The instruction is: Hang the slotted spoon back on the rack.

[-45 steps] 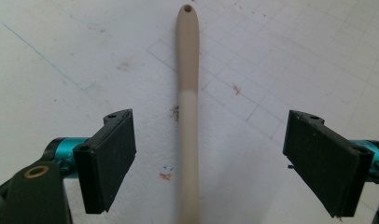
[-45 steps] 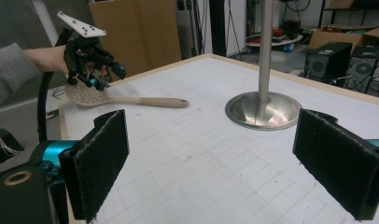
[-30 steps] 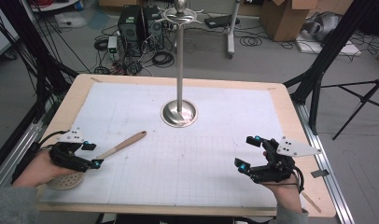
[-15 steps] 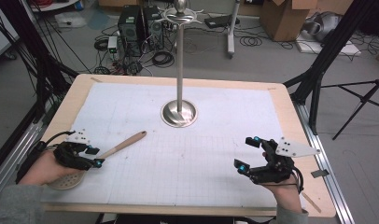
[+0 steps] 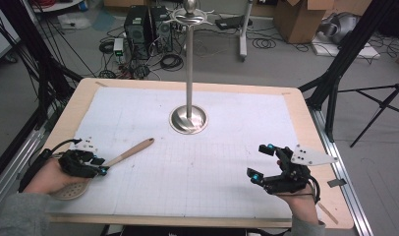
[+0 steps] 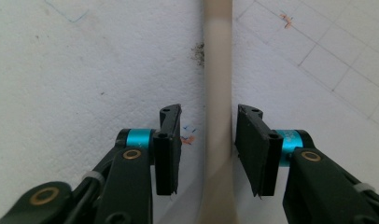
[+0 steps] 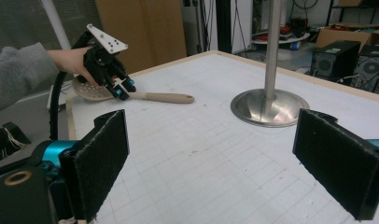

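Observation:
A wooden slotted spoon [image 5: 131, 151] lies on the white gridded mat [image 5: 187, 177] at the front left, its handle pointing toward the middle. My left gripper [image 5: 100, 166] straddles that handle [image 6: 218, 70]. Its jaws have just been closing, and the handle runs between them. One pad sits right beside the wood and the other still stands off a small gap. My right gripper [image 5: 261, 162] rests at the front right, open wide with nothing between its pads [image 7: 99, 158]. From there the left gripper [image 7: 122, 88] shows over the spoon [image 7: 169, 97].
A tall metal stand with a round base [image 5: 188, 118] rises at the middle back of the mat. The wooden table rim [image 5: 305, 123] frames the mat. Tripod legs, cables and computer boxes stand on the floor beyond.
The left gripper's jaws have narrowed around the spoon handle. The spoon lies where it was, and the right gripper has not moved.

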